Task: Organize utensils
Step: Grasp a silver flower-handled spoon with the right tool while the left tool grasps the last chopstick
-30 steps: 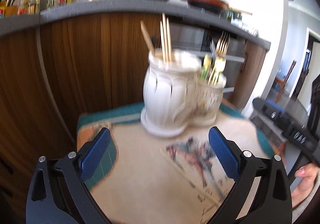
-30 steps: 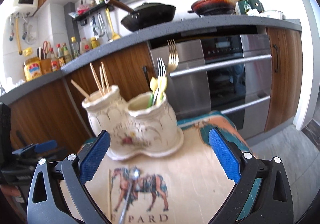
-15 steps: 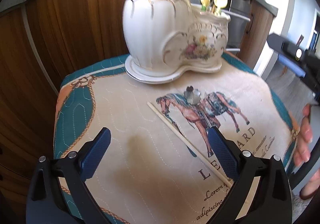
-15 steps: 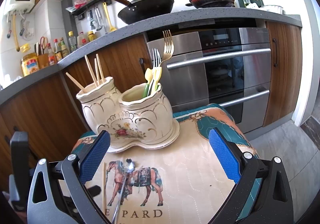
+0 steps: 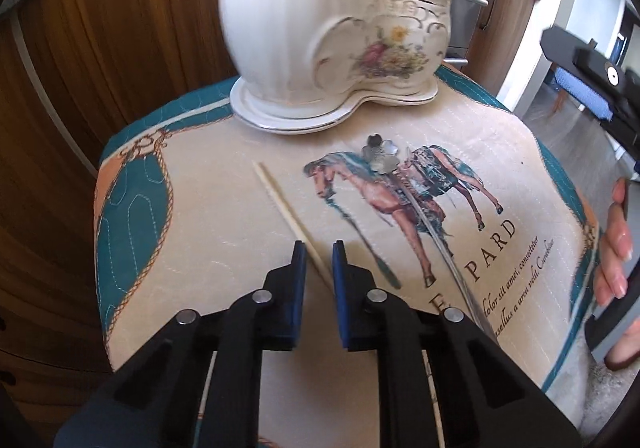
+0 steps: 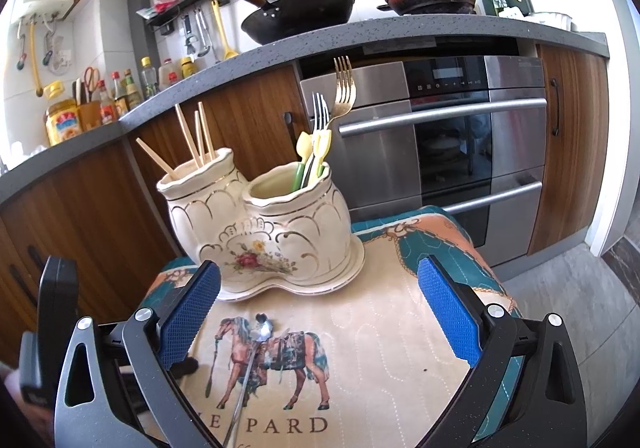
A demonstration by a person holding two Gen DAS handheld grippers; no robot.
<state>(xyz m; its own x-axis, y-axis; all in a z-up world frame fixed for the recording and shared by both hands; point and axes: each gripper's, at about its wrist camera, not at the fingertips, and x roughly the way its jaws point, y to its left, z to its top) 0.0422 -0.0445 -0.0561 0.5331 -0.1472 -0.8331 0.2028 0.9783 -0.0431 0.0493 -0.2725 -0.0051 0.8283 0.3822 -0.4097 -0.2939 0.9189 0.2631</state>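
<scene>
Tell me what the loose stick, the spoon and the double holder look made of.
Chopstick: pale, matte, likely bamboo or wood. Spoon: shiny silver with mirror glints, probably steel. Holder: glossy cream glaze, gold trim, painted flowers; looks ceramic.

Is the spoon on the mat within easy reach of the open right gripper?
Probably yes: the spoon lies uncovered on the mat just ahead of the right gripper, whose fingers stand wide apart.
</scene>
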